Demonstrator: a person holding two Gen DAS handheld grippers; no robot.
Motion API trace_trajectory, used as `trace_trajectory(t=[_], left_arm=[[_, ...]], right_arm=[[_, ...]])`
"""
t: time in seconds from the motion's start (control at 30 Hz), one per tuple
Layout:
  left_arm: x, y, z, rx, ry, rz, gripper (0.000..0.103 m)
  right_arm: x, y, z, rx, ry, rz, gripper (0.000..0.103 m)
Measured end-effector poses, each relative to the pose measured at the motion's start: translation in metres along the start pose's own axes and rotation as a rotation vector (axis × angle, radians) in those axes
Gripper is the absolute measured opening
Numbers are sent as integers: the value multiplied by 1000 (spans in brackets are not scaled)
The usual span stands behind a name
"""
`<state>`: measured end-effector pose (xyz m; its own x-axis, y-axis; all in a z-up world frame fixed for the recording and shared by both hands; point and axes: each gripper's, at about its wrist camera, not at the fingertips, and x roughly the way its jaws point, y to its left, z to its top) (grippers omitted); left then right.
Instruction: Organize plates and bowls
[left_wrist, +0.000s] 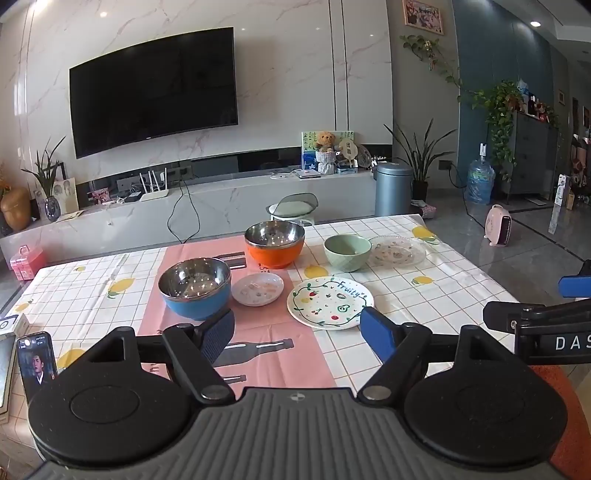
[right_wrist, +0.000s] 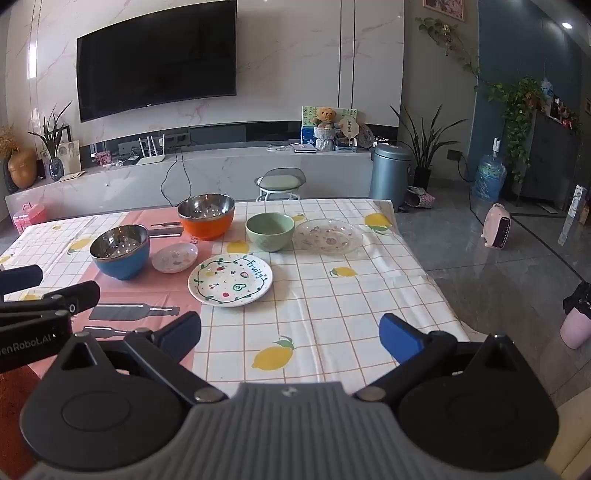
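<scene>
On the lemon-print tablecloth (left_wrist: 424, 314) stand a blue steel-lined bowl (left_wrist: 194, 288), an orange steel-lined bowl (left_wrist: 274, 243) and a green bowl (left_wrist: 347, 252). A small pale plate (left_wrist: 258, 289), a white fruit-pattern plate (left_wrist: 330, 302) and a clear glass plate (left_wrist: 397, 251) lie among them. My left gripper (left_wrist: 301, 334) is open and empty, just in front of the blue bowl and the fruit plate. My right gripper (right_wrist: 291, 334) is open and empty above the table's near side, short of the fruit plate (right_wrist: 230, 280). The blue bowl (right_wrist: 120, 252), orange bowl (right_wrist: 207, 216), green bowl (right_wrist: 270, 232) and glass plate (right_wrist: 328, 236) show there too.
A phone (left_wrist: 37, 360) and a box lie at the table's left edge. The right gripper (left_wrist: 539, 325) shows at the right of the left wrist view. A stool (left_wrist: 293, 211) stands behind the table. The table's right edge (right_wrist: 436, 280) drops to a tiled floor.
</scene>
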<state>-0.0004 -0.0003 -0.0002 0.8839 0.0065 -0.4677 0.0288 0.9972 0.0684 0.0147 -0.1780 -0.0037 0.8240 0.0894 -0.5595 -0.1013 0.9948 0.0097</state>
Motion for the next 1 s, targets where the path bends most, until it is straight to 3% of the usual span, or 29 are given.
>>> trace_trajectory(t=[1.0], left_arm=[[8,1,-5,-8,12,-17,91]], right_arm=[[-2,1,-3,15,-1,4,101]])
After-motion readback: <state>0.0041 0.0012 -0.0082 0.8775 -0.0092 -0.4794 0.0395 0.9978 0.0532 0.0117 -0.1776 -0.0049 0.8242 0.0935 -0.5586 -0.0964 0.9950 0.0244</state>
